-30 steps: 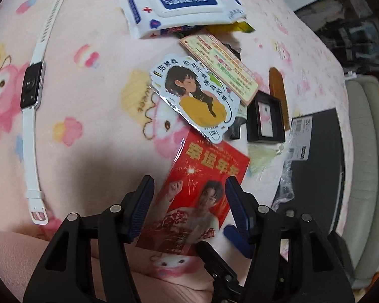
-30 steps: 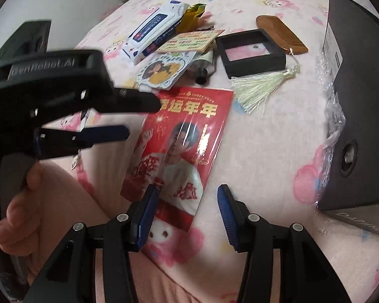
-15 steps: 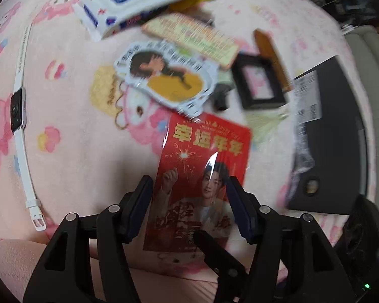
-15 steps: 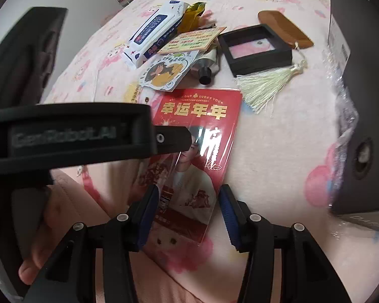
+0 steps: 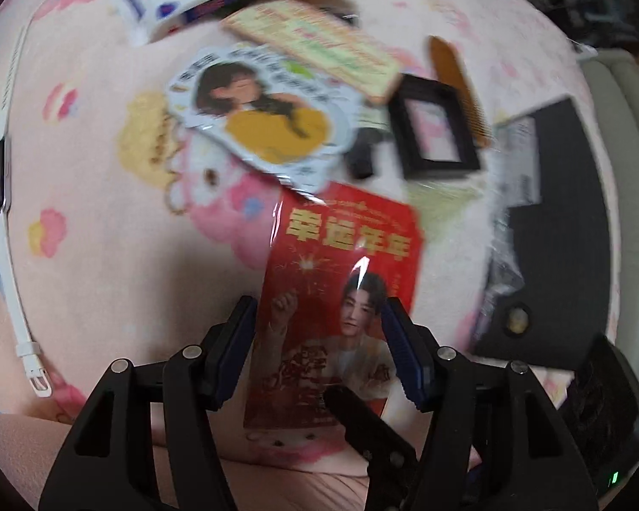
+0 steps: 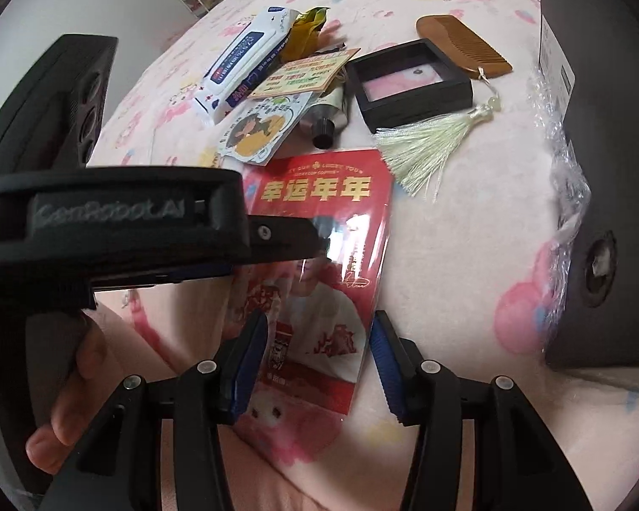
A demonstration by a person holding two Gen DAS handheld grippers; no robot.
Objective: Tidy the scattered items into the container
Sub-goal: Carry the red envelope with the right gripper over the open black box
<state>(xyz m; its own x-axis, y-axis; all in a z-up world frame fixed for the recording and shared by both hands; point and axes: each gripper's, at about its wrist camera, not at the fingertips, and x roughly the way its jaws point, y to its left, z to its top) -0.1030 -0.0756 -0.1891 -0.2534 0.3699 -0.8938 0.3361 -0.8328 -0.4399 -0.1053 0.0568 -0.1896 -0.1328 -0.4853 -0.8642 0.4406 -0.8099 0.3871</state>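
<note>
A red packet (image 5: 341, 289) with gold characters and a printed portrait lies flat on the pink blanket (image 5: 106, 234). My left gripper (image 5: 318, 340) hovers over its near end, open, with the packet lined up between the blue pads and neither pad pressing it. My right gripper (image 6: 317, 353) is open too and straddles the same packet (image 6: 323, 298) from the near edge. The left tool's black housing (image 6: 115, 217) crosses the right wrist view, with a hand (image 6: 64, 404) around its grip. A black box (image 5: 566, 234) (image 6: 596, 127), partly in clear wrap, stands to the right.
Beyond the packet lie a cartoon-girl sticker (image 5: 260, 123), a paper tag (image 6: 306, 72), a wipes pack (image 6: 247, 64), a small tube (image 6: 323, 123), a black frame case (image 6: 409, 81), a wooden comb (image 6: 464, 42) with a pale tassel (image 6: 421, 149), and a white watch (image 5: 0, 179) at the far left.
The left gripper has rolled and shifted, so the packet now runs straight between its fingers instead of slanting under one. In the right wrist view the packet now sits between the fingers.
</note>
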